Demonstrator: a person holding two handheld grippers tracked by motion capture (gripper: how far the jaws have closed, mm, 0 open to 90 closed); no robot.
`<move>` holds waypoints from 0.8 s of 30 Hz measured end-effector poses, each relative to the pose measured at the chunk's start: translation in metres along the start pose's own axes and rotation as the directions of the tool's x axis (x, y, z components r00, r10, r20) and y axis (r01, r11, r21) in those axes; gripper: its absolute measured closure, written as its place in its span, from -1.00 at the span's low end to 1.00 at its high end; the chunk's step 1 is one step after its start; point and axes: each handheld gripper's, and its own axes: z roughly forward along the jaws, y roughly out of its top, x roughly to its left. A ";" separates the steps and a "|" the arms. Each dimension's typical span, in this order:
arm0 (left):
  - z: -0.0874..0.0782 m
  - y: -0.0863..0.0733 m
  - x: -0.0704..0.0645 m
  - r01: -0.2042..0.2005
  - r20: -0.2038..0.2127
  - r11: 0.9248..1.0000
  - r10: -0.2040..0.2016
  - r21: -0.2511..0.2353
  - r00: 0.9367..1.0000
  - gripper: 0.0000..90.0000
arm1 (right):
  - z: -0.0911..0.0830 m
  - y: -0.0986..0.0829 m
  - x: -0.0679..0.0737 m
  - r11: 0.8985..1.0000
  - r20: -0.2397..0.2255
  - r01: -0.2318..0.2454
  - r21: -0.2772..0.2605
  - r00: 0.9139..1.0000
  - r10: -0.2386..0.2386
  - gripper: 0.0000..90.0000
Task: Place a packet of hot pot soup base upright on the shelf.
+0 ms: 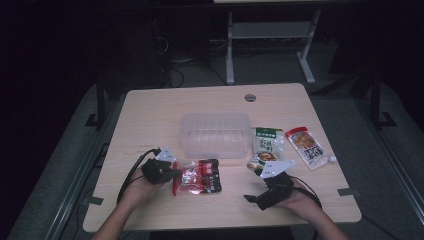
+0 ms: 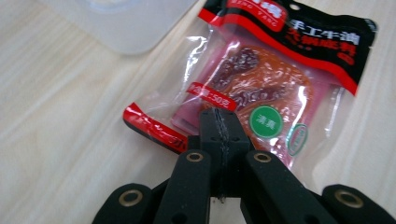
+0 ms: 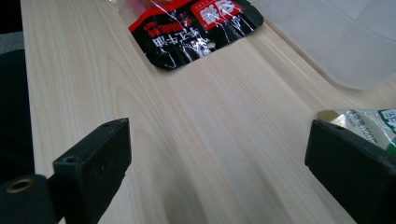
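Observation:
A red and black sauce pouch (image 1: 201,176) (image 2: 261,79) lies on the wooden table (image 1: 150,115) in front of a clear plastic tub (image 1: 215,134). My left gripper (image 1: 172,172) (image 2: 218,122) is shut on the pouch's near edge, and the corner beside the jaws curls up. My right gripper (image 1: 256,196) (image 3: 219,158) is open wide over bare wood near the front right, with nothing between its jaws. The black end of the pouch (image 3: 196,28) and a corner of the tub (image 3: 345,42) lie ahead of it.
A green and white pouch (image 1: 267,146) (image 3: 369,123) and an orange and red pouch (image 1: 306,146) lie right of the tub. A round grey cable port (image 1: 250,97) is set in the table near its far edge. A desk frame stands on the dark floor beyond.

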 end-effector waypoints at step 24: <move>0.010 0.016 -0.007 -0.043 0.013 0.998 0.044 -0.034 0.999 0.99 | 0.000 0.000 0.000 1.000 -0.002 0.000 0.001 1.000 0.000 -0.85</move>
